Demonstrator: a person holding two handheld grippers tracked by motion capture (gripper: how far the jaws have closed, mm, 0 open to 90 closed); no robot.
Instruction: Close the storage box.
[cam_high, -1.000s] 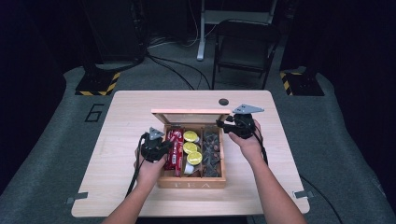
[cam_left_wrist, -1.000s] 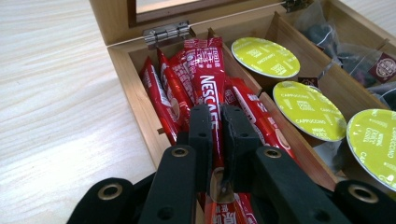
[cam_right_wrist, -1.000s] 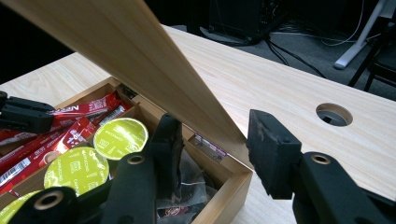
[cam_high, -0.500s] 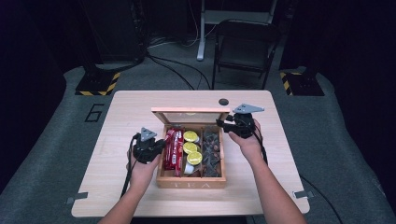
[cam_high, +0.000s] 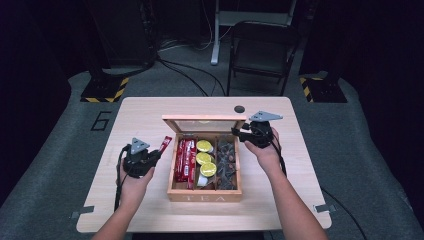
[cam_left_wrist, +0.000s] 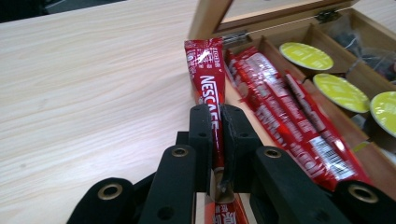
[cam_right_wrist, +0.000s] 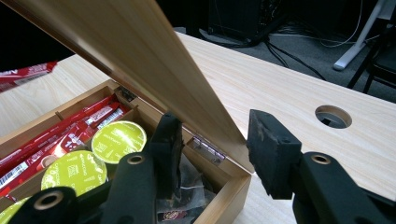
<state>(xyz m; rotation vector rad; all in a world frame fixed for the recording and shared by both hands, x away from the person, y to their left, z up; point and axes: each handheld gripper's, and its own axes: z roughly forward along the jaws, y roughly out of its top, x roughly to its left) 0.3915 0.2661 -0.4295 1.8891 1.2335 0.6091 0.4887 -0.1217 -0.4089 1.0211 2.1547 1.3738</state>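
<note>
Left of the wooden box, above bare worktop, the left gripper (cam_high: 150, 159) is clenched on a red coffee stick (cam_left_wrist: 208, 88); its pads pinch the sachet low down, so most of the stick's length stands free beyond the jaws, pointing toward the box's left wall. At the box's far right corner the right gripper (cam_high: 241, 133) grasps the raised lid (cam_right_wrist: 154, 60), one pad on its inner face and one on its outer, holding it up on its hinges.

Risks, as I judge them: the sachet is thin and glossy and is held near one end, so a quick swing could let it pivot or slide out of the pads and drop on the worktop (cam_high: 145, 115) or back across the box rim. The lid is gripped only at its corner edge; if that hold slackens, the lid could fall shut onto the open compartments, where more red sticks (cam_high: 185, 159), the yellow-lidded capsules (cam_high: 204, 158) and dark wrapped tea bags (cam_high: 226, 161) lie. Pulling on the lid could also drag the tea box (cam_high: 205, 194) over the table.

Compared with a second ago, the left gripper has left the left-hand compartment and moved out to the left and slightly up, carrying the stick clear of the box. The right gripper has stayed where it was on the lid.
</note>
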